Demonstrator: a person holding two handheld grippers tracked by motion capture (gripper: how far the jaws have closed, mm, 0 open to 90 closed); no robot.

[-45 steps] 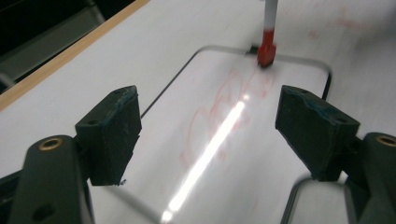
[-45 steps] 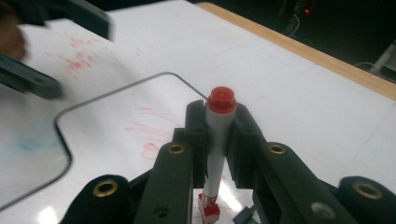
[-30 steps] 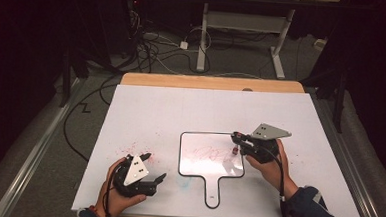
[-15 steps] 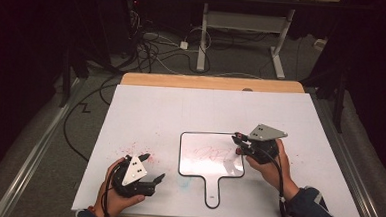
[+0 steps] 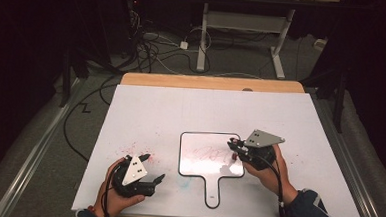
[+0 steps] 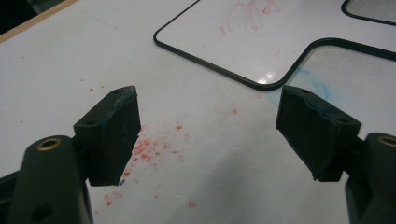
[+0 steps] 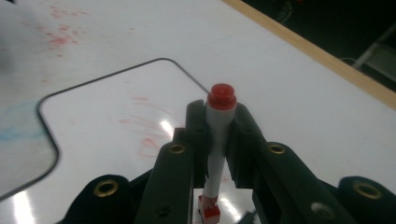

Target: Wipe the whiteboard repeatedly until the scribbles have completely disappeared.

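Observation:
A small paddle-shaped whiteboard (image 5: 199, 141) with a black rim and red scribbles lies flat on the white table top; its handle points toward the person. My right gripper (image 5: 234, 151) hovers over the board's right edge, shut on a red-capped marker (image 7: 217, 140) that stands upright between the jaws, red end cap up. The board's rounded corner (image 7: 159, 63) lies just beyond it. My left gripper (image 5: 154, 168) rests low at the table's front left, jaws wide apart with nothing between them; its pads (image 6: 114, 130) frame red ink specks, with the board (image 6: 224, 46) ahead.
The white table top (image 5: 156, 111) has a wooden strip (image 5: 212, 82) along its far edge. Red ink speckles (image 5: 131, 148) and a faint blue smear (image 5: 184, 184) mark the surface left of the board. Cables and desk legs lie on the floor beyond.
The right gripper with the marker has shifted slightly over the board's right edge. The left gripper has stayed where it was.

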